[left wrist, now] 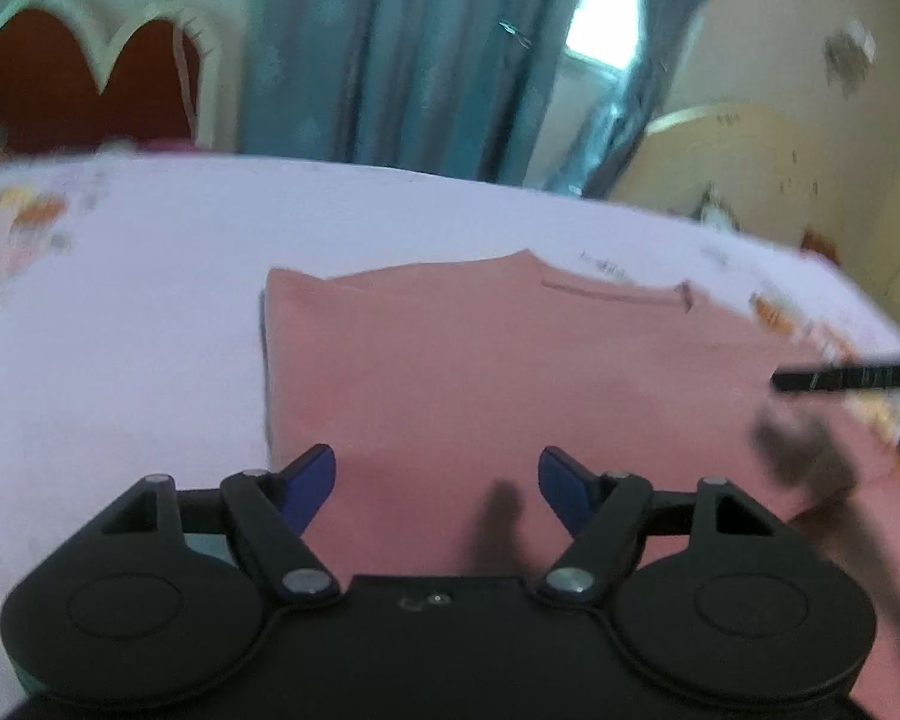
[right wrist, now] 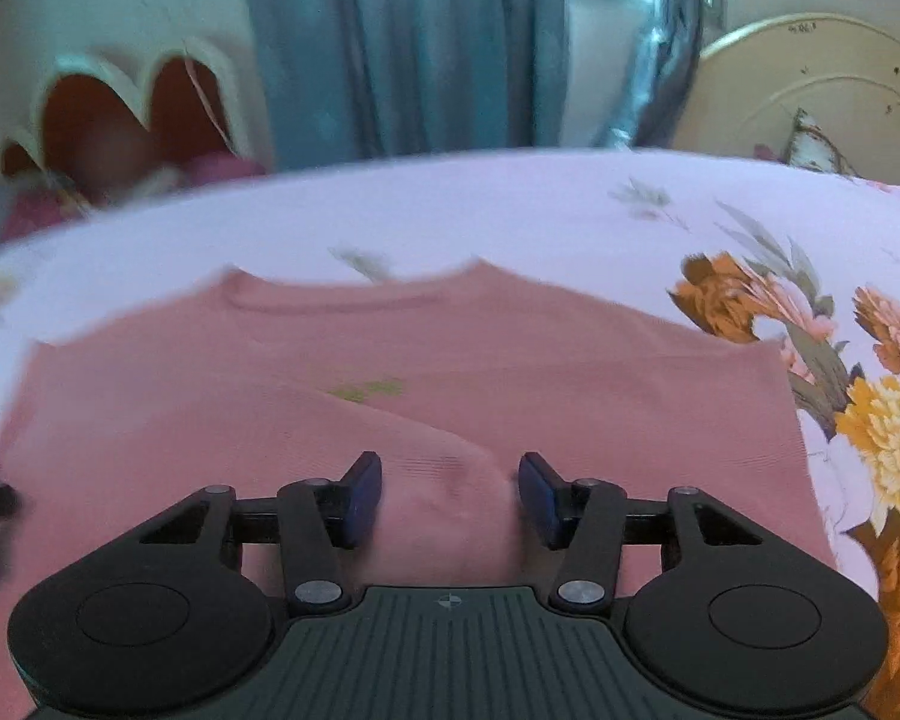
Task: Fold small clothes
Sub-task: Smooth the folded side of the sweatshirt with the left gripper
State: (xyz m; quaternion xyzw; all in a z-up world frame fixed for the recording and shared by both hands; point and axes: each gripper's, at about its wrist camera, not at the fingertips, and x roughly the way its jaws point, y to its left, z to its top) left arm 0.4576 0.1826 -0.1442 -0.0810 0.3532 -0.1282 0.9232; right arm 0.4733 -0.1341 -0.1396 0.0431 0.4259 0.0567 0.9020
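The pink top [right wrist: 426,372] lies spread on the bed [right wrist: 510,210], on its floral sheet, with the neckline on the far side and the hem toward the person, probably so that both sides can be reached from the near edge. One sleeve [right wrist: 390,438] is laid slantwise across the top's front, its cuff close to the hem, which looks like a first fold already made.

The right tongs [right wrist: 450,495] hang over the top near that cuff, blue pads about half apart; the cuff shows in the gap but the pads do not press it, so nothing is held. The left tongs [left wrist: 437,480] hover over the top's near left part, spread wider, with only flat cloth below them and nothing gripped. Both look poised between grips, I would guess.

The top is a plain dusty pink with a ribbed collar and a small yellow-green mark on the chest. It lies fairly smooth, and its left edge is straight. Motion blur hides finer detail.
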